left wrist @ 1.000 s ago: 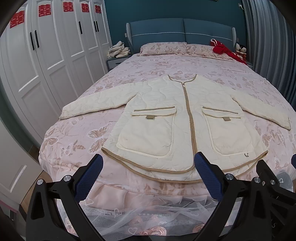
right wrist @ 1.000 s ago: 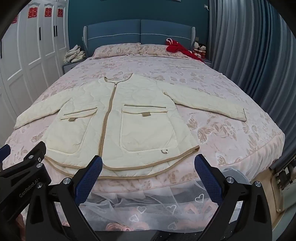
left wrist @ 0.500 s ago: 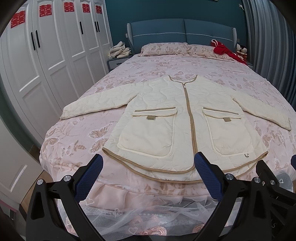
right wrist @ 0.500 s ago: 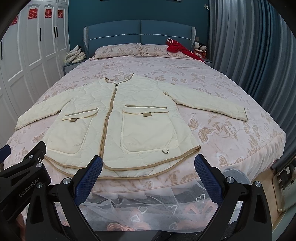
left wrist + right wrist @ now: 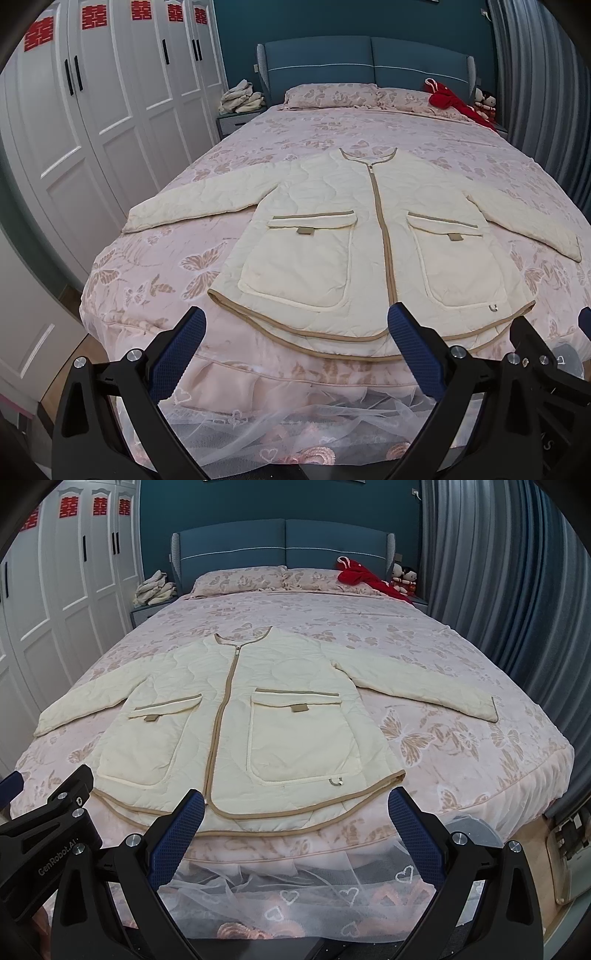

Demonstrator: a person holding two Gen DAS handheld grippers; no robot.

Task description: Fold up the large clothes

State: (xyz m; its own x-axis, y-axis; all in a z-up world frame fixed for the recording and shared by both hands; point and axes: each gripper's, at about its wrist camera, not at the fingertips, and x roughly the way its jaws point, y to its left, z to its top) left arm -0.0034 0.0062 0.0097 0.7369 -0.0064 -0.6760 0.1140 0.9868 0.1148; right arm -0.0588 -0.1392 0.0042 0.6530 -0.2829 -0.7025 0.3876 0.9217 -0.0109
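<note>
a cream quilted jacket (image 5: 369,236) lies flat, zipped, sleeves spread, at the foot of a pink floral bed (image 5: 155,266). the left gripper (image 5: 295,332) and right gripper (image 5: 295,812) hover before its hem, both spread wide, holding nothing.

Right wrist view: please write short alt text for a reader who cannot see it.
A cream quilted jacket lies flat, zipped, sleeves spread, on a pink floral bed. The open right tool hovers at its hem, holding nothing; part of the left tool shows beside it.
</note>
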